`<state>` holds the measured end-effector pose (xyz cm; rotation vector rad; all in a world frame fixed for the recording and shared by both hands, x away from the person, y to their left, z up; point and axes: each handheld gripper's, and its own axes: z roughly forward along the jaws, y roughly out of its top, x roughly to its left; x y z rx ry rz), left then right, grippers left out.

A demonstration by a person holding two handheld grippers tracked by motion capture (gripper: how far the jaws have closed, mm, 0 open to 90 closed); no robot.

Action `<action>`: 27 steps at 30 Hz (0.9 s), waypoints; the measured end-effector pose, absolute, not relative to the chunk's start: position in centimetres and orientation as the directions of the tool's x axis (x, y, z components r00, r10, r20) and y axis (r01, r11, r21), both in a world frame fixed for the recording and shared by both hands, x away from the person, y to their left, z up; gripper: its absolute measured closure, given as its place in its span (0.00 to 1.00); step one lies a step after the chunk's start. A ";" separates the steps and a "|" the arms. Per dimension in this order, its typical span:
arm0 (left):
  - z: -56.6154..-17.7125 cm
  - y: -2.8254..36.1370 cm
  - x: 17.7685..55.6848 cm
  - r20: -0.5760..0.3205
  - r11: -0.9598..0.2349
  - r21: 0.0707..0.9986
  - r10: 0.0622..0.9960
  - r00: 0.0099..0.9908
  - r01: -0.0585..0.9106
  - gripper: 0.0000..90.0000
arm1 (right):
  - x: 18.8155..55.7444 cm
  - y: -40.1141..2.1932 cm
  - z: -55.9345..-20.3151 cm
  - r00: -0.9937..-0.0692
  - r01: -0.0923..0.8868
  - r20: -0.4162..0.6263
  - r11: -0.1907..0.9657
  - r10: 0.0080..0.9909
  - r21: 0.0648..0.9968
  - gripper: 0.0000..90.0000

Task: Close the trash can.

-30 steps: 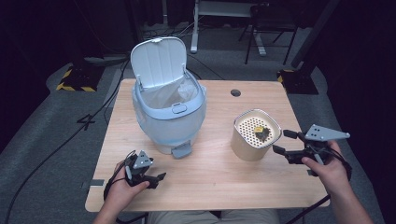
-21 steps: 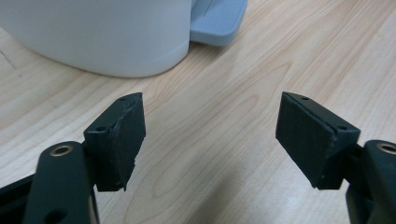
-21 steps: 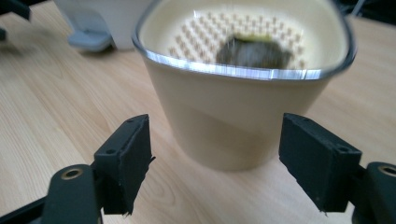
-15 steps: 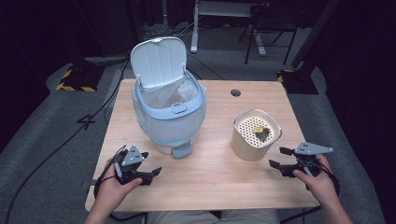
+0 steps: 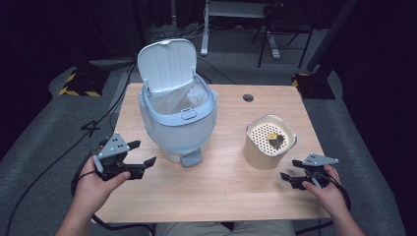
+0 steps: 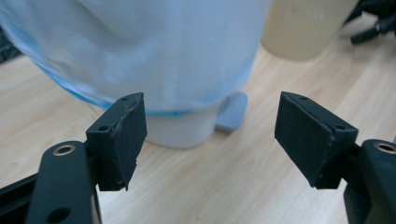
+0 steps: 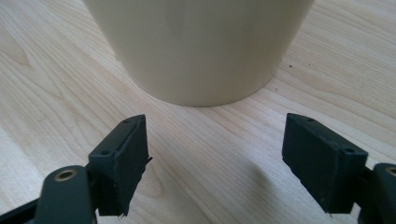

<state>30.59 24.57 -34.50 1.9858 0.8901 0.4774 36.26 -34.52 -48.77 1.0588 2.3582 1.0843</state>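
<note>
Light falls from overhead onto the surface (image 5: 216,196), evenly bright, while the floor and room beyond sink into near black. Shadows are soft: a faint one sits under the bin (image 5: 177,118), another beneath the beige cup (image 7: 201,46) close up. No glare anywhere. The high view is a little grainy. In the left gripper view the bin (image 6: 154,56) smears with blur; tongs stay sharp.

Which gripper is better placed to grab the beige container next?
Right. The right gripper, open and empty, sits just beside the beige container, jaws facing it; the left gripper is by the bin.
</note>
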 end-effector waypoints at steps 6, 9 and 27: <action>-32.0 26.0 31.6 -0.018 -0.284 0.883 0.775 0.631 0.374 0.29 | 36.4 -34.5 -49.1 -0.649 0.497 0.002 0.421 0.761 0.759 0.25; -31.1 26.5 32.1 -0.019 -0.261 0.897 0.783 0.622 0.356 0.29 | 36.3 -34.5 -49.5 -0.640 0.497 -0.009 0.424 0.768 0.757 0.24; -25.5 27.6 35.4 0.006 -0.218 0.942 0.771 0.637 0.255 0.28 | 35.8 -34.4 -50.4 -0.619 0.526 -0.007 0.422 0.785 0.738 0.21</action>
